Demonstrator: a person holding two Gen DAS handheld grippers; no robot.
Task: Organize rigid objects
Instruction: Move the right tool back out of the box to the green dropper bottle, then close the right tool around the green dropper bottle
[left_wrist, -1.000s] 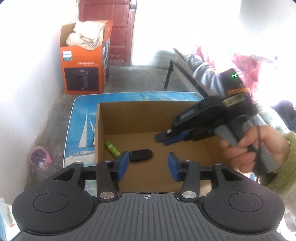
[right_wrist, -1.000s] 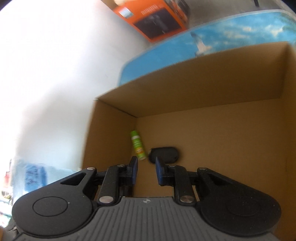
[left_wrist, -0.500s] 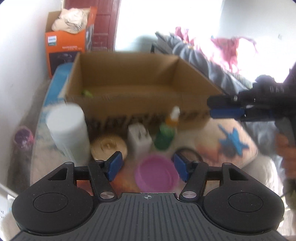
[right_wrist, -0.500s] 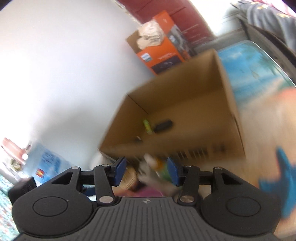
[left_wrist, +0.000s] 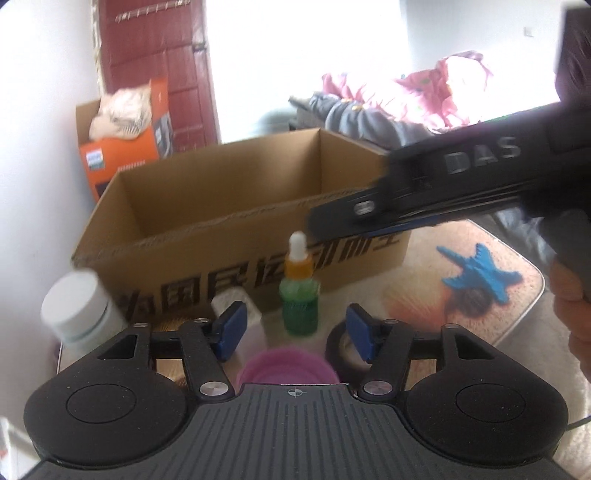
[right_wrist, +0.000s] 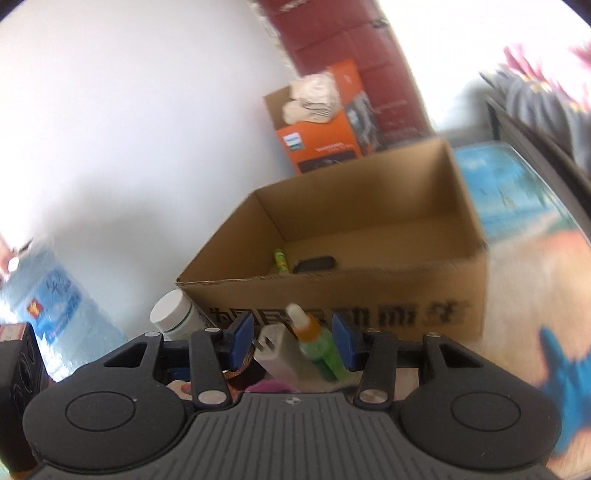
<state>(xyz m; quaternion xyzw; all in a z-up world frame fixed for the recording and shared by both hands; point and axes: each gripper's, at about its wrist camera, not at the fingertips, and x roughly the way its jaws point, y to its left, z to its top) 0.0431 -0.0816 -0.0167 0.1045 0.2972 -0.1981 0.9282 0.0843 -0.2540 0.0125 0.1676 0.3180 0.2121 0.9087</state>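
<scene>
An open cardboard box (left_wrist: 229, 236) stands on the table; it also shows in the right wrist view (right_wrist: 369, 295), with a green tube (right_wrist: 280, 259) and a black fob (right_wrist: 314, 264) inside. In front of it stand a green dropper bottle (left_wrist: 299, 299), a white jar (left_wrist: 79, 310), a white adapter (right_wrist: 275, 350) and a purple lid (left_wrist: 288, 369). My left gripper (left_wrist: 295, 334) is open, low over the purple lid, just short of the bottle. My right gripper (right_wrist: 291, 341) is open above the adapter and dropper bottle (right_wrist: 317, 347).
An orange carton (left_wrist: 122, 147) with cloth stands on the floor behind. A black ring (left_wrist: 340, 354) lies by the purple lid. A blue starfish print (left_wrist: 480, 273) marks the table at right. A water jug (right_wrist: 55, 306) stands at left.
Both grippers pulled back out of the box and came low in front of it, over the small items. The right gripper opened wider and now crosses the left view at upper right.
</scene>
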